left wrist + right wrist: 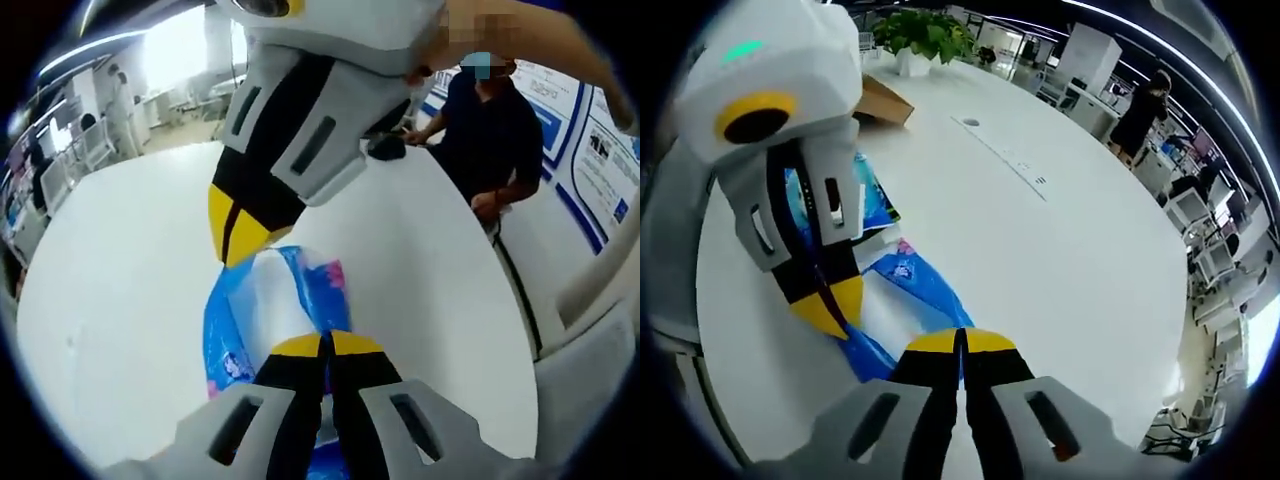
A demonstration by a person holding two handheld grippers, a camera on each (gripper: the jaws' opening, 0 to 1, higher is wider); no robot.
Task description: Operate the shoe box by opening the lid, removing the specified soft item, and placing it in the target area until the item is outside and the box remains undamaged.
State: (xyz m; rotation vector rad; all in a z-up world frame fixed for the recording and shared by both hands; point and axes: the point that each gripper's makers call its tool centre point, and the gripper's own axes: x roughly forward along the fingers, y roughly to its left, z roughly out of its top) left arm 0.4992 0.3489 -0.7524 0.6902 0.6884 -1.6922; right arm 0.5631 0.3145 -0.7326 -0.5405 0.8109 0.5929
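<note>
A soft blue and white plastic packet hangs just above the white table, stretched between both grippers. My left gripper is shut on its near end. The right gripper comes down from the top of the left gripper view and pinches the packet's far end. In the right gripper view my right gripper is shut on the packet's blue film, while the left gripper grips it from the left. A brown cardboard box lies behind the left gripper, mostly hidden.
A person in a dark top stands at the table's far edge, with a small black object on the table nearby. A potted plant stands beyond the box. Socket plates sit mid-table. Another person stands among desks.
</note>
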